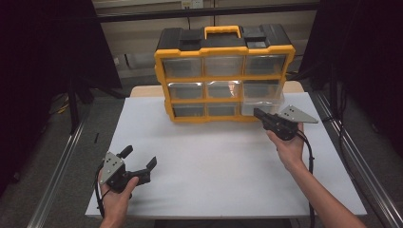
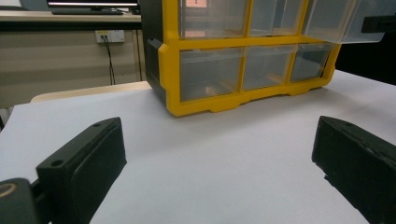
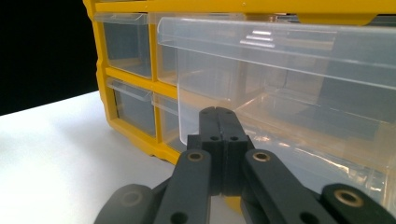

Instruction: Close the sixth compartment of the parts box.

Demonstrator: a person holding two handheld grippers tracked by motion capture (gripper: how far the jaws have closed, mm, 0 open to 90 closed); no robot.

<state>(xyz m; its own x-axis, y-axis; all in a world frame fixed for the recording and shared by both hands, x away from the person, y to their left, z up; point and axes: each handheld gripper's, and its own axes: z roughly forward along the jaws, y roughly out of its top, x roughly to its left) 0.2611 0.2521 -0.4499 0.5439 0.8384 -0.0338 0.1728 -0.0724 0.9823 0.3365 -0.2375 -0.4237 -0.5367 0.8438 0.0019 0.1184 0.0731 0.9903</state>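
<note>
Drawer [image 1: 263, 97] of clear plastic, in the middle row at the right end of the yellow organizer [image 1: 223, 73], stands pulled partway out of its slot. The right tongs [image 1: 257, 113] sit at its lower front edge with their jaws pressed together; in the right gripper view the closed tips [image 3: 218, 114] lie against the drawer's [image 3: 289, 93] clear front wall, though whether they pinch any part of it cannot be told. The left tongs [image 1: 139, 157] are well apart from the drawer, near the front left of the desk, jaws spread wide with nothing between them.

The organizer, with a black top and a yellow handle, stands at the far edge of the white desk [image 1: 214, 161]. In the left gripper view a pale wall with a socket and cable lies behind it, and a monitor's lower edge shows at the top. Dark curtains flank the desk, and metal rails run along the grey floor on both sides.

The right hand [image 1: 289, 147] reaches forward with the forearm stretched across the desk's right side. The left hand [image 1: 116, 194] rests low at the front edge, its tongs angled up and to the right.
</note>
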